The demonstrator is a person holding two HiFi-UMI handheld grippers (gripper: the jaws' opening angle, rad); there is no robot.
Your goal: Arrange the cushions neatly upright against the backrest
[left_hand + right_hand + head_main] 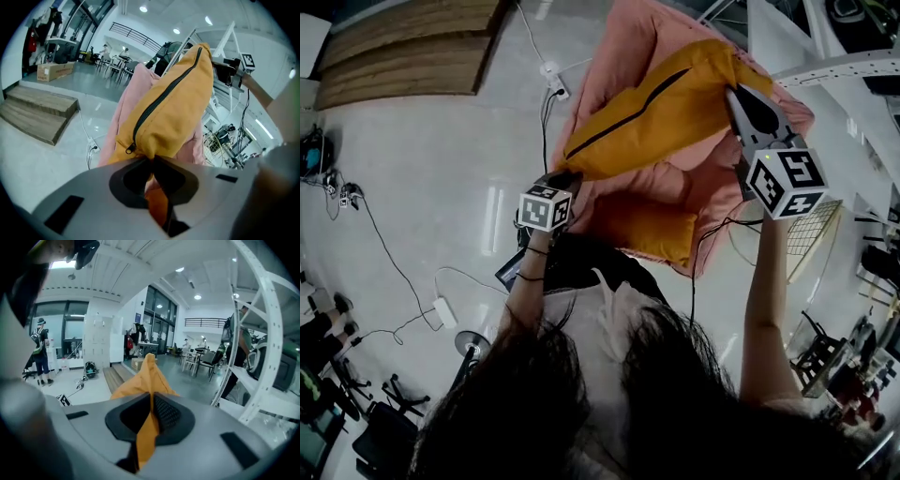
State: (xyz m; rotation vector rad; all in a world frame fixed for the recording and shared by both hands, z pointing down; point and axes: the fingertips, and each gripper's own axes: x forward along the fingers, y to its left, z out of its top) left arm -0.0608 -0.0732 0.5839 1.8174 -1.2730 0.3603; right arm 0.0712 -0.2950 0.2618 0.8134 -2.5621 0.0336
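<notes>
A mustard-yellow cushion (661, 108) with a black zipper hangs lifted above a pink beanbag-like seat (628, 56). My left gripper (563, 178) is shut on its lower left corner, near the zipper pull (130, 149). My right gripper (738, 101) is shut on its upper right corner, and a fold of yellow fabric (146, 380) is pinched between the pads. A second orange cushion (639, 227) lies flat on the front of the pink seat. In the left gripper view the held cushion (173, 108) stretches up and away, with the pink seat (136, 89) behind it.
A white power strip (553, 80) and cables lie on the pale floor to the left of the seat. Wooden steps (403, 47) stand at the far left. A wire basket (811, 234) and white frames (834, 66) crowd the right side. A person's hair (609, 403) fills the bottom.
</notes>
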